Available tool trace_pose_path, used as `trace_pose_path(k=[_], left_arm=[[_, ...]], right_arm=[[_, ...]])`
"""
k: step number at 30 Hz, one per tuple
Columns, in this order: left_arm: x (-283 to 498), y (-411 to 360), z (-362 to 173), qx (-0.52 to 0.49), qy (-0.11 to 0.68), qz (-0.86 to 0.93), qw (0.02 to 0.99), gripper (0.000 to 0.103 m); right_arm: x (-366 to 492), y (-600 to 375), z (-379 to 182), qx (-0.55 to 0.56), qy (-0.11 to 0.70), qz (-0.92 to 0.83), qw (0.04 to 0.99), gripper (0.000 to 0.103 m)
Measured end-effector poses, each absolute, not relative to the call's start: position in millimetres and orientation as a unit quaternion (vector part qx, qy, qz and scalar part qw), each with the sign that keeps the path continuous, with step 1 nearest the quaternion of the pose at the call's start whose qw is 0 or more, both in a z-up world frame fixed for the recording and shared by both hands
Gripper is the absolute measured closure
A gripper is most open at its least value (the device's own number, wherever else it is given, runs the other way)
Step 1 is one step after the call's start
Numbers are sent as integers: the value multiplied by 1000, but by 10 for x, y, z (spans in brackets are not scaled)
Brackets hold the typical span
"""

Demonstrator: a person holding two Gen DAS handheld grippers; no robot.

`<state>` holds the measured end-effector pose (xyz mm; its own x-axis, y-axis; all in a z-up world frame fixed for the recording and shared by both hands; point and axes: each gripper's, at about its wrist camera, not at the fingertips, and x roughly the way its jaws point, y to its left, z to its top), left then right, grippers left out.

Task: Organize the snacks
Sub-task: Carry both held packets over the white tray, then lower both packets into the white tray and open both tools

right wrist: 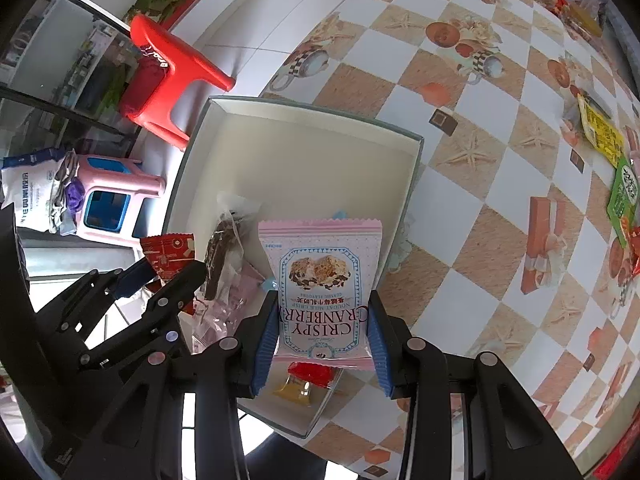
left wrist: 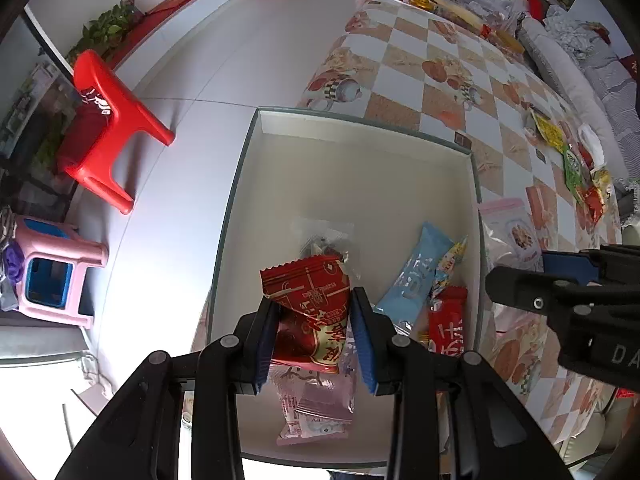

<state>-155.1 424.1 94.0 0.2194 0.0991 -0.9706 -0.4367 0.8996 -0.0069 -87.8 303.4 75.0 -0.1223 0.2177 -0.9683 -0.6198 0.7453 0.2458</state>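
- My left tongs were clenched on a red snack packet, hanging over the box that sat on the desk.
- My right tongs gripped a pink cranberry nougat packet by its sides, above the box's near right part.
- Beneath them the box already held several snacks: a pink packet, a light blue bar, a red wrapper and a clear-wrapped dark piece.
- Its far half lay bare, so I judged the sorting partly done, with both held packets not yet dropped in.
- Farther off, a yellow packet, a green one and others waited loose on the checkered cloth.
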Motion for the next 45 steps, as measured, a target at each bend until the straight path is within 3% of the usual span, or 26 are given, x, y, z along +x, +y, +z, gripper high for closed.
trace_pose_path(k=[40,41,42,44,45], left_arm=[[-1592,4279,625,-152,627,170,745,64],[-1591,4271,635,-151,625,169,747,63],[-1592,4263,642,-150,624,166,749,62],[-1603,4250,663,-148,622,164,751,39],[-1613,4242,683,-145,618,168,754,32]], right_arm=[[-817,3345,325,-169,704,332,604,58],[-816,3336,321,-167,707,333,601,52],[-819,3324,327,-166,707,333,602,34],[-825,3292,360,-163,702,334,607,18],[-828,3277,367,-162,702,334,608,18]])
